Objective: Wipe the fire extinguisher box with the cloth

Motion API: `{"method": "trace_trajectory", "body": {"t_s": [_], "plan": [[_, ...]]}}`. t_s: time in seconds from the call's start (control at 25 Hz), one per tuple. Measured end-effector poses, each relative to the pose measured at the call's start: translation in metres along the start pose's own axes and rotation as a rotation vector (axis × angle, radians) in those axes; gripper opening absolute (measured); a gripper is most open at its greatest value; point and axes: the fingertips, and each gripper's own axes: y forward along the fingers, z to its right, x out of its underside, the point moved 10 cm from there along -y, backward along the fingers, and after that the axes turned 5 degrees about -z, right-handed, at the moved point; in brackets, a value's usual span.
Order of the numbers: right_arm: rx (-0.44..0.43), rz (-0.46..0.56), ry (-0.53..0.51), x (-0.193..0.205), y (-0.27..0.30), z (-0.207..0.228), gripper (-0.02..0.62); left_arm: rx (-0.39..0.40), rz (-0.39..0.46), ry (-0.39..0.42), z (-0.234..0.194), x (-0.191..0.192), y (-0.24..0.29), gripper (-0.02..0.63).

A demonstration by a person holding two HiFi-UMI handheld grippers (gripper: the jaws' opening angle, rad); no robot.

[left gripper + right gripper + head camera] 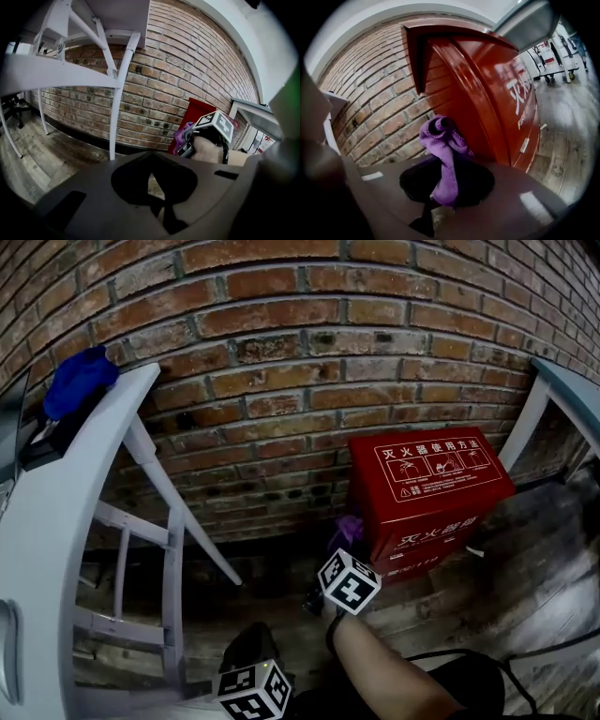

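The red fire extinguisher box (431,493) stands on the floor against the brick wall, with white print on its top and front. My right gripper (336,554) is at the box's left side, shut on a purple cloth (349,527). In the right gripper view the purple cloth (443,150) sticks up from my right gripper (443,187), close against the red box (487,93); I cannot tell if they touch. My left gripper (246,638) hangs low and nearer to me, away from the box. In the left gripper view, my left gripper (152,180) is shut and holds nothing.
A white table frame (141,521) with slanted legs stands at the left, and a blue cloth (80,381) lies on its top. Another white frame (553,390) rises at the right. A black cable (487,652) lies on the wooden floor near me.
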Motion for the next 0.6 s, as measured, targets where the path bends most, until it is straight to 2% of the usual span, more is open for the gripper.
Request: {"method": "trace_trajectory", "body": {"t_s": [0.24,0.48,0.6], "plan": [[0.049,-0.082,0.004,0.055,0.019,0.039,0.058,-0.009,-0.059,-0.009,-0.008,0.033,0.018,0.006],[0.114,-0.168,0.031,0.103,0.047,0.072,0.067,0.013,-0.06,-0.001,-0.008,0.045,0.031,0.006],[0.13,-0.202,0.026,0.121,0.059,0.084,0.069,0.004,-0.094,0.009,-0.01,0.054,0.033,0.006]]}}
